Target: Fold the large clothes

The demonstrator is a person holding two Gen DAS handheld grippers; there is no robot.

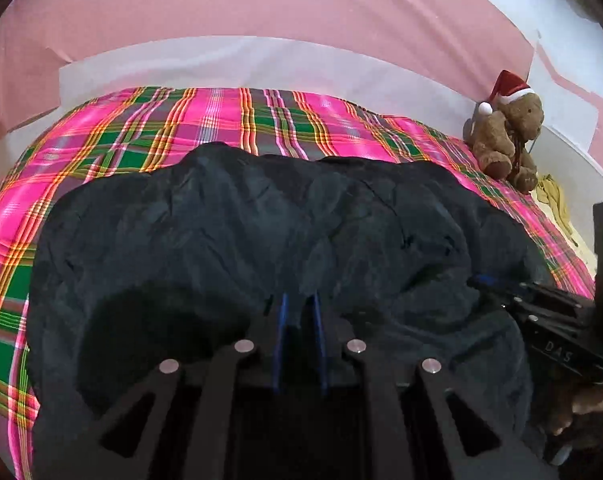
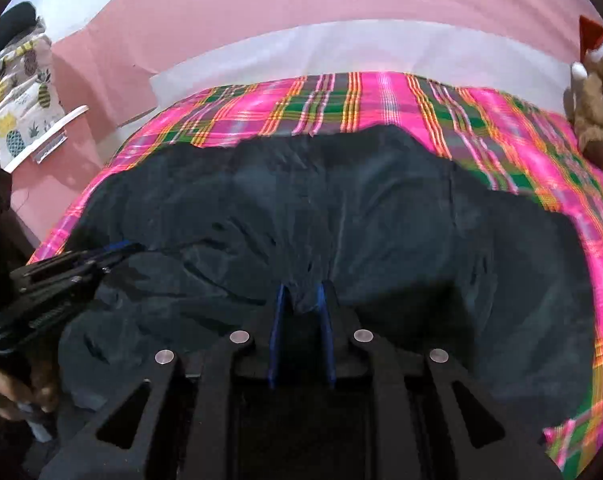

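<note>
Even indoor light, soft shadow under each tool on the dark garment, strong fisheye bending with black corners, motion blur on the plaid bedspread at right edge.

Far strip of plaid bedspread lies open beyond the dark garment; teddy bear blocks the far-right corner.

Dark garment: matt crinkled cloth; plaid sheet: glossy.
</note>
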